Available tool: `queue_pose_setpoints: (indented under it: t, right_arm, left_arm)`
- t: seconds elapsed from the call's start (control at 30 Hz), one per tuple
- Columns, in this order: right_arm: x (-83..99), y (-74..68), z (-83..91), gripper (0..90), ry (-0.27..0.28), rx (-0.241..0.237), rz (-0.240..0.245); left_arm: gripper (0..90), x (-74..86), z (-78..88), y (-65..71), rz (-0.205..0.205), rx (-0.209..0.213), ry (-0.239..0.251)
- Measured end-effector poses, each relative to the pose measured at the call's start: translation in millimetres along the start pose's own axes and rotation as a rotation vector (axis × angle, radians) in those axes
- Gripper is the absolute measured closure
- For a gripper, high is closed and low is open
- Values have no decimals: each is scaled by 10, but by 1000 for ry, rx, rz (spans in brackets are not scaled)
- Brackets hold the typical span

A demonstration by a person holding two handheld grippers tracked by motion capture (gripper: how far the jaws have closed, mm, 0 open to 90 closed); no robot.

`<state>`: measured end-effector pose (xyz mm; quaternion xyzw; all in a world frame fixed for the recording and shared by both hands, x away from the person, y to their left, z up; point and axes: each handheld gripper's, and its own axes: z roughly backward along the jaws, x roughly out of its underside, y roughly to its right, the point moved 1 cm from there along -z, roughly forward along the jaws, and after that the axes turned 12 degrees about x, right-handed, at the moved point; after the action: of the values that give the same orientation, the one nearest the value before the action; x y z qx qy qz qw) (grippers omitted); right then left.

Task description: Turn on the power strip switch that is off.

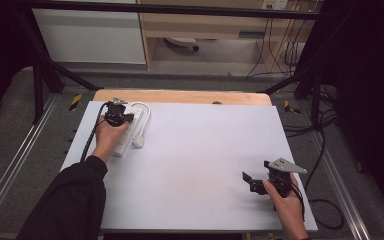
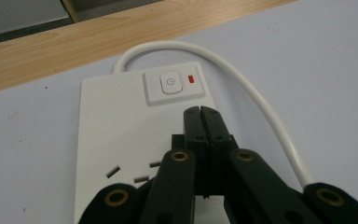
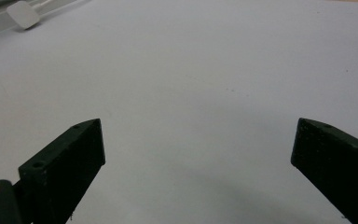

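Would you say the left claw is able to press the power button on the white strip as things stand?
Probably yes: the left claw, shut, hovers just short of the power button on the power strip, with nothing between them.

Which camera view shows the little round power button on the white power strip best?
The left gripper view: the round power button sits close and sharp on the white plastic power strip, beside a red light, just beyond the shut left gripper. The high view shows the strip small, the button hidden. The right gripper view catches its edge.
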<state>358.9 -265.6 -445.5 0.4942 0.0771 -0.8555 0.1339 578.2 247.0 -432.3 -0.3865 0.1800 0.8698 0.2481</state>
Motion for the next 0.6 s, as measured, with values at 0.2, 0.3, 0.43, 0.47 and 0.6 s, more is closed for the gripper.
queue_pose_setpoints:
  t: [0.2, 0.3, 0.43, 0.47, 0.6]
  right_arm:
    - [3, -1, -5, 32, -1, 0, -1]
    - [3, -3, -5, 32, -2, -1, 0]
    - [3, -3, -3, 32, -1, -2, 0]
    - [3, -4, -3, 32, -2, -2, 1]
    - [3, -6, -4, 32, -2, -3, 2]
  left_arm:
    - [900, -13, -6, -3, 7, 6, -6]
    - [900, -22, -11, 6, 4, 1, -12]
    - [900, -23, -18, 19, -4, 0, -13]
    - [900, -24, -17, 20, -6, 0, -16]
    - [900, -28, -21, 23, -10, -2, -19]
